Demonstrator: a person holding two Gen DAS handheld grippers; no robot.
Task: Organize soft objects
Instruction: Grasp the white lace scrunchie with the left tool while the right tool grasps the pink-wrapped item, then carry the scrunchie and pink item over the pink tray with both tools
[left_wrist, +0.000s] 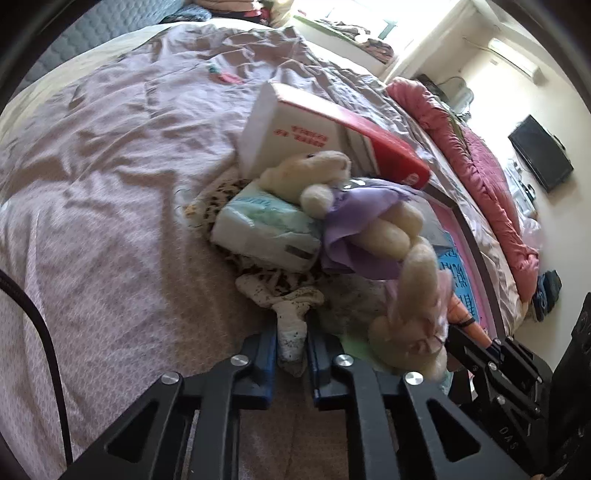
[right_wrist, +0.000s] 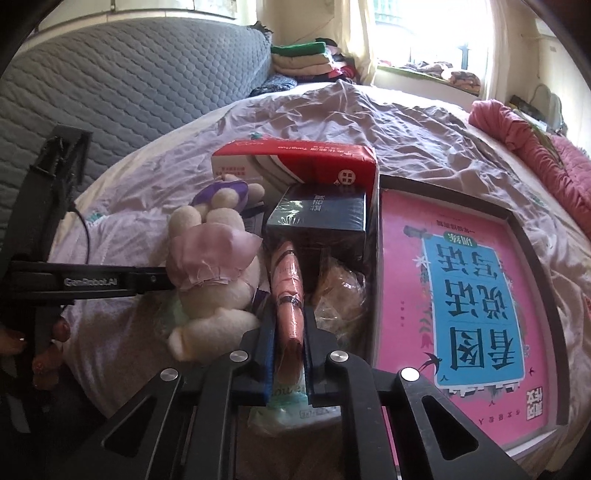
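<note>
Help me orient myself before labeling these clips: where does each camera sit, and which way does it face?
Left wrist: on the left gripper, looking along its fingers across the bed; it is shut on a speckled cloth; the right gripper's body shows at lower right.
Right wrist: on the right gripper, facing the quilted headboard; it is shut on a pink wrapped stick; the left gripper's arm crosses at left.
Shared: the pink-dressed bunny, red-and-white box, and pink book.
</note>
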